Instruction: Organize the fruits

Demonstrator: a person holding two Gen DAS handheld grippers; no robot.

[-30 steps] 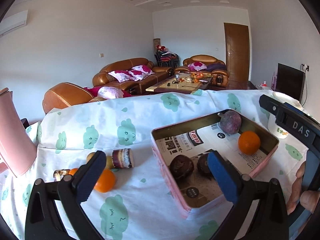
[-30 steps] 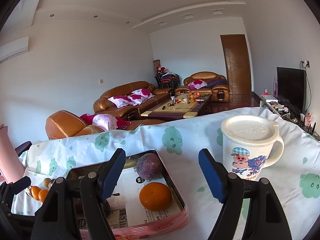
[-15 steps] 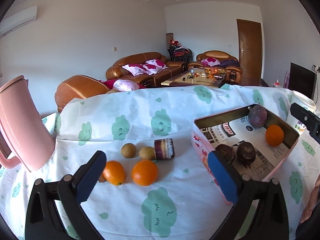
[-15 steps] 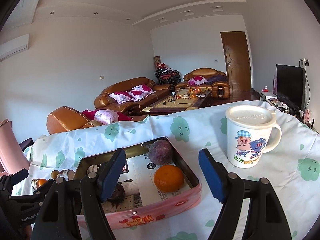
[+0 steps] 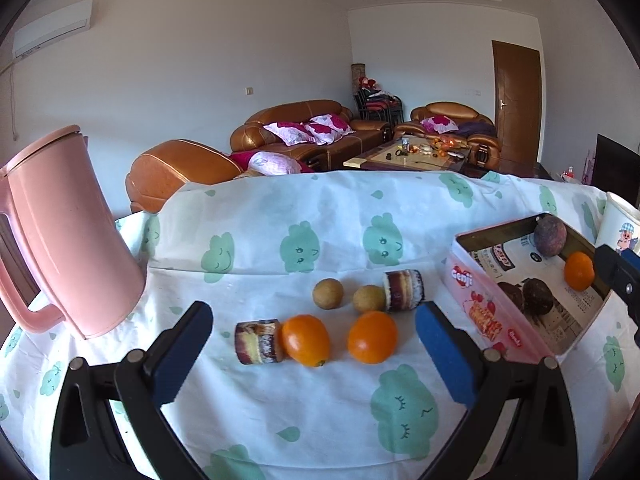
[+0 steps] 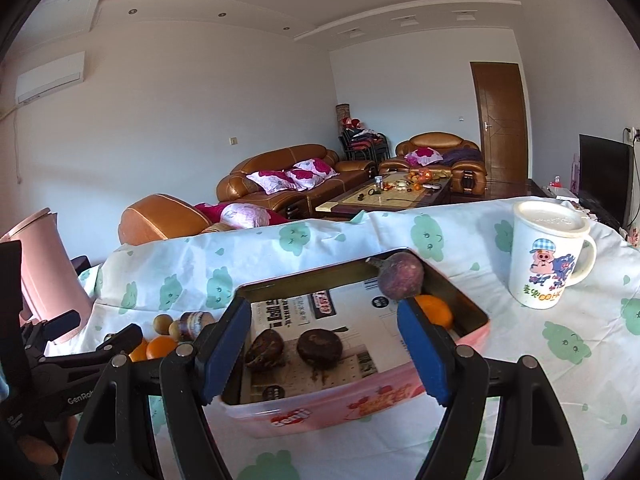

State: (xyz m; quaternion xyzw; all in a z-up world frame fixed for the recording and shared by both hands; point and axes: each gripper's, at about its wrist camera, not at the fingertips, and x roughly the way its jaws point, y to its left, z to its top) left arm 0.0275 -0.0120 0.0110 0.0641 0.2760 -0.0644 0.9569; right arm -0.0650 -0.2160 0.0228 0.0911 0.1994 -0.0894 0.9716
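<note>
On the counter (image 5: 320, 420), under a white cloth printed with green clouds, the loose fruit lies in a small cluster just ahead of the left hand-held gripper (image 5: 312, 344), whose blue-padded jaws stand wide apart and released, holding nothing. Between those jaws as the left wrist camera sees them sit two oranges side by side: the left orange (image 5: 306, 340) touches a small striped roll (image 5: 258, 341) lying on its side, and the right orange (image 5: 372, 337) sits a little apart from it. Just behind them lie two small brown round fruits (image 5: 328, 293), the right one against a second striped roll (image 5: 403, 290). A pink jug (image 5: 68, 240) stands upright at the far left of the counter. To the right of the cluster is the pink tin box (image 5: 480, 316), lined with printed paper, and the right hand-held gripper (image 6: 320, 344) hovers over its near edge with jaws likewise spread open and empty. Inside the box, two dark round fruits (image 6: 320, 348) lie near the front between the right jaws, a purple fruit (image 6: 401, 276) rests in the far right corner, and an orange (image 6: 434, 310) sits just in front of it, partly hidden by the right jaw. A lidded cartoon mug (image 6: 548, 256) stands upright to the right of the box, apart from it.
</note>
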